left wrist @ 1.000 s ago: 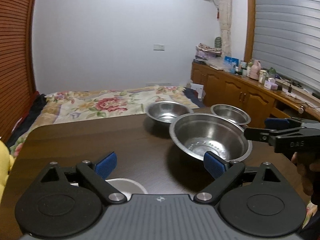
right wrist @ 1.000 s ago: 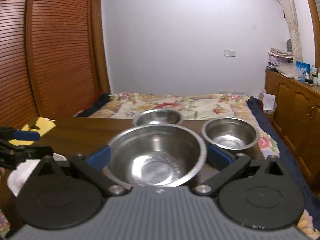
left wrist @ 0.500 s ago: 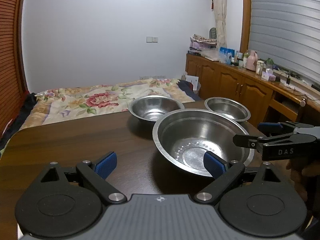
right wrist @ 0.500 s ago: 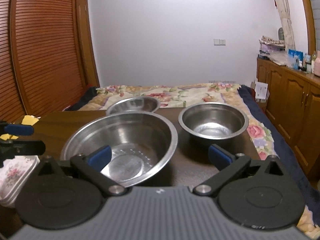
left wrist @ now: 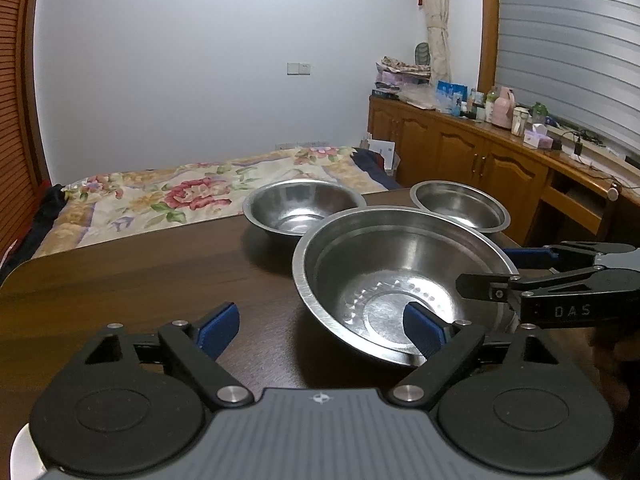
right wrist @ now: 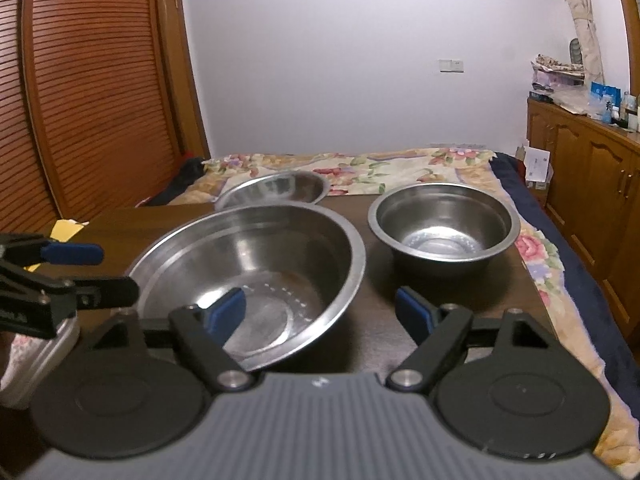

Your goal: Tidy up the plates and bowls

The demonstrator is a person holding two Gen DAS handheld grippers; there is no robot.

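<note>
Three steel bowls sit on a dark wooden table (left wrist: 140, 264) at the foot of a bed with a floral cover (left wrist: 168, 200). The large bowl (left wrist: 400, 280) stands nearest, a medium bowl (left wrist: 302, 212) behind it and a small bowl (right wrist: 442, 224) off to its right, near the table's right edge.

The left gripper (left wrist: 320, 326) hovers with its blue pads spread wide, the right pad over the large bowl's near rim, the left pad over bare wood. The right gripper (right wrist: 320, 310) is likewise spread, one pad over the large bowl's inside, the other over the table between the large and small bowls. Neither holds anything. A white dish with a flower pattern (right wrist: 28, 360) lies at the table's left, partly hidden.

The step in hand looks like nesting the bowls by size. A pinch on the rim wall, one pad inside and one outside, would likely hold best, since polished steel may slip if caught shallowly. The small bowl's closeness to the right edge calls for a straight lift, not a slide. Open wood to the left of the large bowl gives room to move; the two grippers sit near each other over the large bowl and could collide.
</note>
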